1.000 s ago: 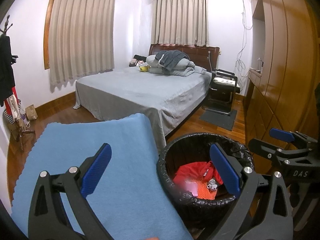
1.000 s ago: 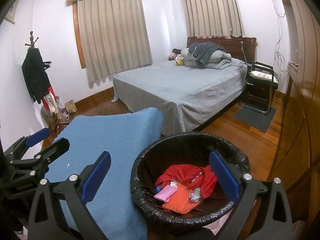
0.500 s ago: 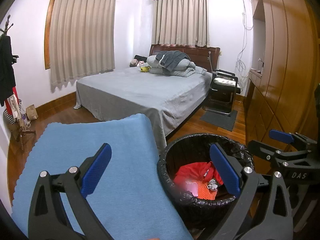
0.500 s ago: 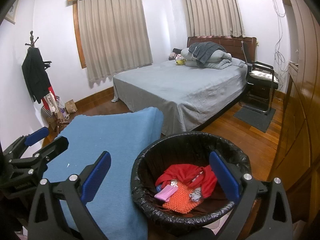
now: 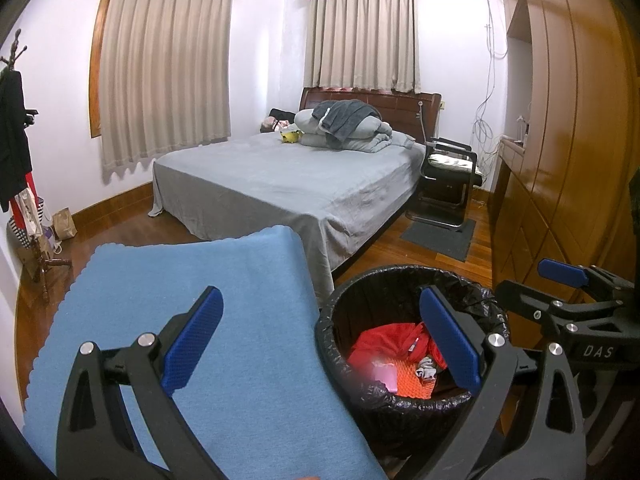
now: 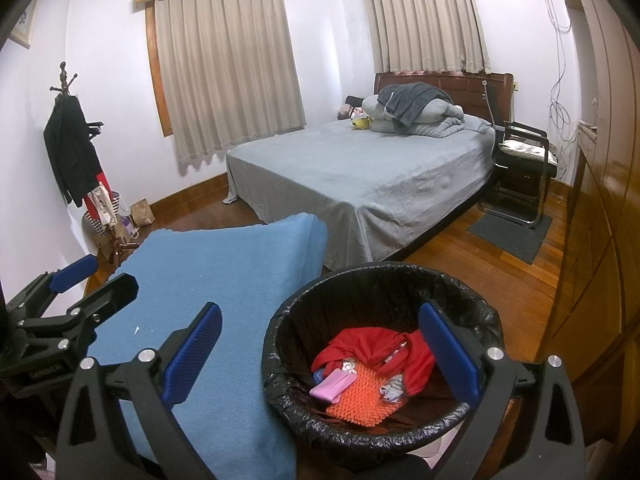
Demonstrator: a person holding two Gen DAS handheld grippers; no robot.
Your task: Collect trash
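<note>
Hovering side by side with blue pads spread wide and holding nothing, the left gripper and right gripper are pointing over the black-lined trash bin beside the blue cloth, containing red, orange and pink trash.

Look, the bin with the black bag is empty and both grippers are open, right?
Not quite. The bin isn't empty: the right wrist view shows red cloth, an orange mesh piece and a pink item inside. Both the left gripper and right gripper are open.
</note>
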